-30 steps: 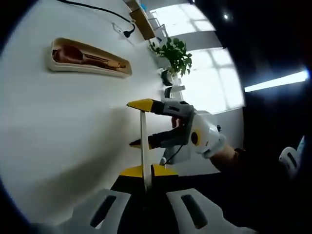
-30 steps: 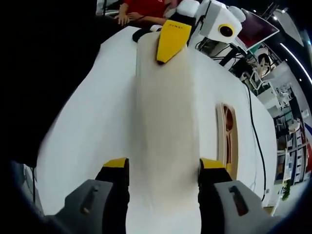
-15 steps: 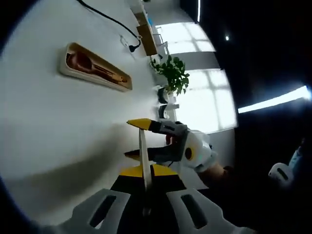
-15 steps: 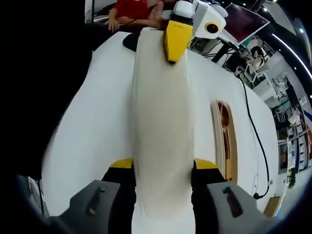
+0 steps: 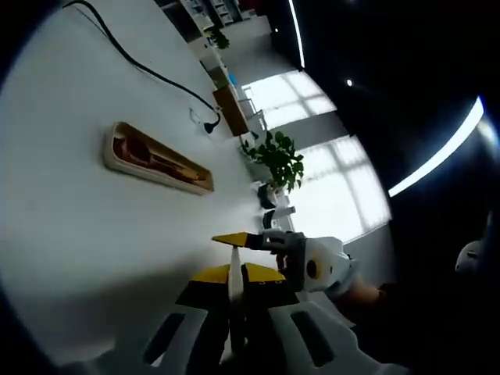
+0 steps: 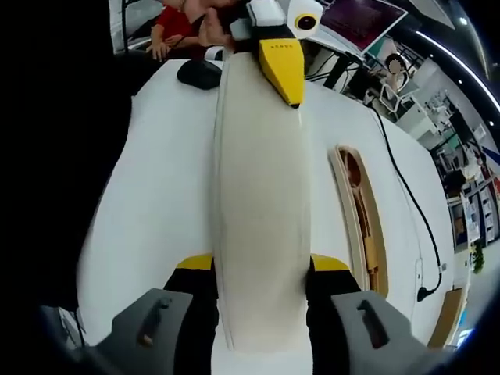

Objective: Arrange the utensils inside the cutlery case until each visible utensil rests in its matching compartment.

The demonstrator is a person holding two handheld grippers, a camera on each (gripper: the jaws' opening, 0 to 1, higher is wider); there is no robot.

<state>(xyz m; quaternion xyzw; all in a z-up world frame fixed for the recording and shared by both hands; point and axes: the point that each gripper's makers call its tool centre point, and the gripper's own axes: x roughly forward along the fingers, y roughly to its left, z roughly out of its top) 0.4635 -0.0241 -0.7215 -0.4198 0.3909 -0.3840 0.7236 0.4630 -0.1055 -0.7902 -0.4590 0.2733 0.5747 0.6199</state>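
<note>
White table (image 6: 156, 180) carries the open cutlery case (image 5: 156, 160), with wooden utensils (image 5: 152, 158) lying inside it and a black cable (image 5: 148, 70) running beyond it. Above the table beside the case, both claws are clamped on the cream lid (image 6: 258, 203): the right claw (image 6: 258, 269) grips one end across its width, the left claw (image 5: 234, 275) grips the opposite end edge-on.

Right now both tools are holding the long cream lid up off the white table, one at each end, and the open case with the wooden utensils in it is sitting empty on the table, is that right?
Not quite: the case is not empty. The left gripper view shows a wooden spoon lying in it. The rest holds: the left tool and right tool grip the cream lid at opposite ends, above the white table.
</note>
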